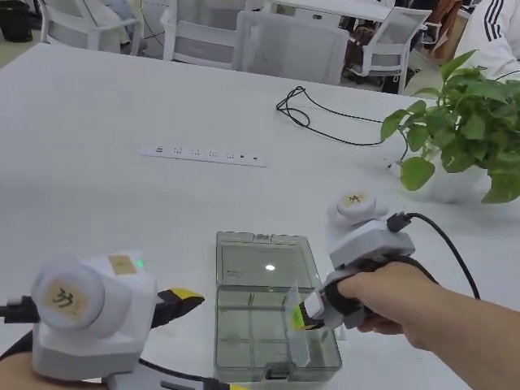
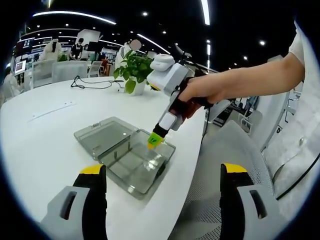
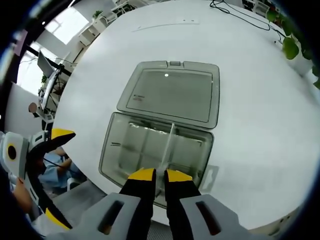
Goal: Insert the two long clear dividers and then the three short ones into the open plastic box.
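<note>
Clear divider [image 3: 168,145] is hanging inside the box [image 1: 219,325] at the table [image 1: 122,203] edge, right gripper [image 3: 155,176] clamping its top; left gripper [image 2: 163,168] is idling, jaws apart. Risk: divider is looking tilted, so may be missing its slots and jamming, or shoving the unheld box

Your left gripper [image 2: 162,171]: white-grey shell, black jaws tipped yellow, round tan label [image 1: 65,297] with a handwritten number, small green light [image 1: 139,263] | Your right gripper [image 3: 160,176]: same white shell, black yellow-tipped jaws, round tan cap label [image 1: 355,200], black cable [image 1: 443,244] off the back | You wear: white short sleeve [image 2: 301,47]
</note>
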Available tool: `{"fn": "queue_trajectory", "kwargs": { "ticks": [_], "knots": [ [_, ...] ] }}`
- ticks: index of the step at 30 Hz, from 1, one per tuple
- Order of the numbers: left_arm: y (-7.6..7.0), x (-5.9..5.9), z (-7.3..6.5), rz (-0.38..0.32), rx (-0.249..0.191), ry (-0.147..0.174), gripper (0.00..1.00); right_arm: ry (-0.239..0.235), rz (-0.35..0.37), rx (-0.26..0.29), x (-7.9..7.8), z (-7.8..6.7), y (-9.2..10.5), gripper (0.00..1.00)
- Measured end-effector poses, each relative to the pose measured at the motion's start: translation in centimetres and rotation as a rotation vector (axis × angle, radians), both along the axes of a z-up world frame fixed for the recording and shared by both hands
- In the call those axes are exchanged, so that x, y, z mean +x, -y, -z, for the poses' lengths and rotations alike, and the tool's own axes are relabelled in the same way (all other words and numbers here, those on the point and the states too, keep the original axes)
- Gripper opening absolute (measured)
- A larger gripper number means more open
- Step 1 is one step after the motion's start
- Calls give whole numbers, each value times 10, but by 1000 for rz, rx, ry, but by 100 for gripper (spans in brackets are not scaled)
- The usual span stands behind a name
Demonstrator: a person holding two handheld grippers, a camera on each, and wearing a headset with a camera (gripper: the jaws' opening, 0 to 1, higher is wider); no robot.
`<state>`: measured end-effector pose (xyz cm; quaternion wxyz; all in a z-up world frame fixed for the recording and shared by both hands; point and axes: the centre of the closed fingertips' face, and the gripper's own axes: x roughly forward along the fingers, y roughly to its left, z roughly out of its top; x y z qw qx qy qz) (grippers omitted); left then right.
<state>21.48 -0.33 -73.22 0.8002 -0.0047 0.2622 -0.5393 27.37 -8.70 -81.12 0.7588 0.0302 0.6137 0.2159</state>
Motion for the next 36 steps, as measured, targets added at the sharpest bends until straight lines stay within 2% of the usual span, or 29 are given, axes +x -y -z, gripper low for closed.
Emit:
{"fn": "queue_trajectory", "kwargs": {
  "ticks": [13, 19, 29, 36],
  "knots": [
    [-1, 1, 0, -2, 7, -2, 96, 4, 5, 20, 0, 11, -1, 9],
    [-2, 1, 1, -8, 12, -8, 96, 12, 1, 39, -1, 11, -2, 10],
    [-7, 3, 3, -34, 29, -15, 96, 64, -18, 96, -3, 7, -1, 13],
    [-13, 9, 4, -63, 48, -21, 95, 117, -17, 137, 0, -5, 3, 16]
  ]
}}
